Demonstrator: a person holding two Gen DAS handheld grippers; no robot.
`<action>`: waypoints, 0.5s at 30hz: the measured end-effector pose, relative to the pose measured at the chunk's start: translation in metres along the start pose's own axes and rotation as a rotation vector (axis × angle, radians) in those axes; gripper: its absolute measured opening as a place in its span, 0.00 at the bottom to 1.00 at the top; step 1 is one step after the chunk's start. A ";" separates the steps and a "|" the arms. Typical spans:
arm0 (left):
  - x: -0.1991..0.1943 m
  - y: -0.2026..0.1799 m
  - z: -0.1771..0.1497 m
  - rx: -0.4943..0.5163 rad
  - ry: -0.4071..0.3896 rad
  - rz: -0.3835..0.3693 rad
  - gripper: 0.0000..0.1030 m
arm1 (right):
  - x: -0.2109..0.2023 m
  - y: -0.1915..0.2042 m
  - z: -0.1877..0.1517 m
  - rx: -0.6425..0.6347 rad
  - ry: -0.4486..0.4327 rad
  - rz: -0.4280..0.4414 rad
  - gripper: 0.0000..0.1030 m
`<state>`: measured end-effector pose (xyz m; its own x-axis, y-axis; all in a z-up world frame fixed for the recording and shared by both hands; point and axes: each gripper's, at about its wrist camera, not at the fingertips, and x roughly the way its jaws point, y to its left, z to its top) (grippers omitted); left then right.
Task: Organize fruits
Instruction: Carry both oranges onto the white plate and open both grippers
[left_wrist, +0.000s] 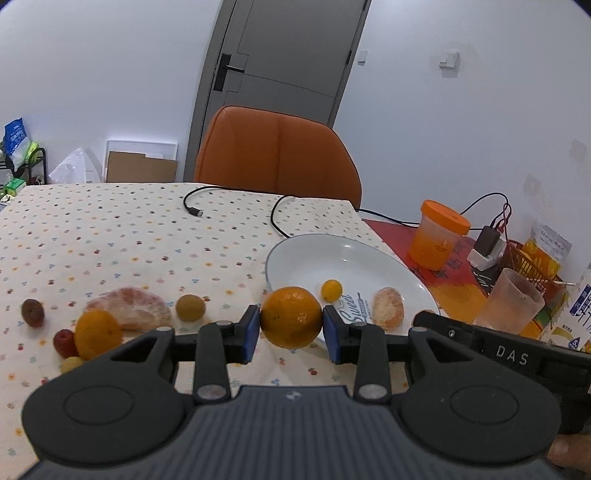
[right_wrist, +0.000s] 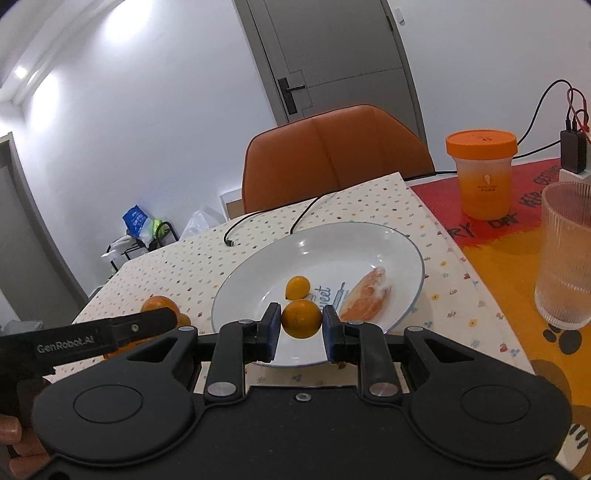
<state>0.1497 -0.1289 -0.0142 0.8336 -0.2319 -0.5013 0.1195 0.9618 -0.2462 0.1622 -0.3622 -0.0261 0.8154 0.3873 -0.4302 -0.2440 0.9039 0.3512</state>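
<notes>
Left wrist: orange (left_wrist: 291, 317) between gripper (left_wrist: 291, 328) pads.

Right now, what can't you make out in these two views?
1. Left wrist view: pale fruit, half hidden by the left gripper body; kind unclear.
2. Left wrist view: carton, cut by the right edge.
3. Right wrist view: fruits left of the plate, mostly behind the left gripper.
4. Right wrist view: whether the right gripper clamps the small orange or only flanks it.
</notes>
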 end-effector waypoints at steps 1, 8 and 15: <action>0.002 -0.001 0.000 0.000 0.002 -0.001 0.34 | 0.001 -0.001 0.000 0.006 0.000 0.001 0.24; 0.016 -0.012 0.000 0.014 0.020 -0.010 0.34 | -0.002 -0.015 -0.001 0.043 0.003 -0.016 0.29; 0.026 -0.024 0.002 0.028 0.031 -0.029 0.34 | -0.011 -0.026 -0.002 0.064 -0.004 -0.040 0.29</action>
<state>0.1697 -0.1576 -0.0200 0.8124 -0.2635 -0.5203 0.1583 0.9582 -0.2381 0.1583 -0.3898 -0.0320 0.8260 0.3500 -0.4419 -0.1768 0.9052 0.3865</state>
